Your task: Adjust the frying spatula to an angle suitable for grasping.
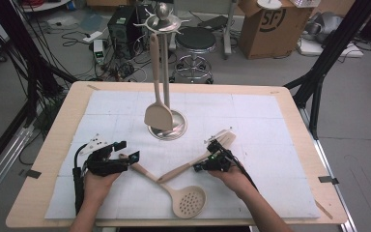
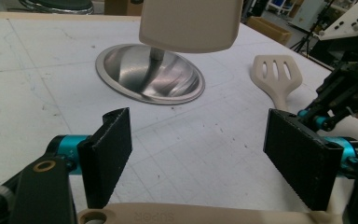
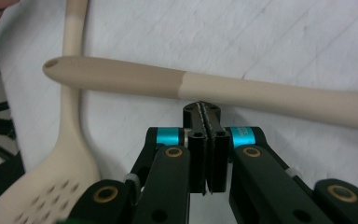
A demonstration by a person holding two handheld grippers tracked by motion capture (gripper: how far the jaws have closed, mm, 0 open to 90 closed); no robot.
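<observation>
The skimmer (image 1: 186,197) lies nearest me by the table's near edge; my left gripper (image 1: 125,151) gapes over its handle, my right gripper (image 3: 207,108) shut, empty, against the slotted turner (image 1: 207,155); next, close left.

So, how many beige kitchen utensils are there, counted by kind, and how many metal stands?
Beige solid turner, hanging on the stand: 1
Beige slotted turner, lying on the table: 1
Beige perforated skimmer spoon, lying on the table: 1
Steel utensil stand with round base: 1
Total: 4
</observation>
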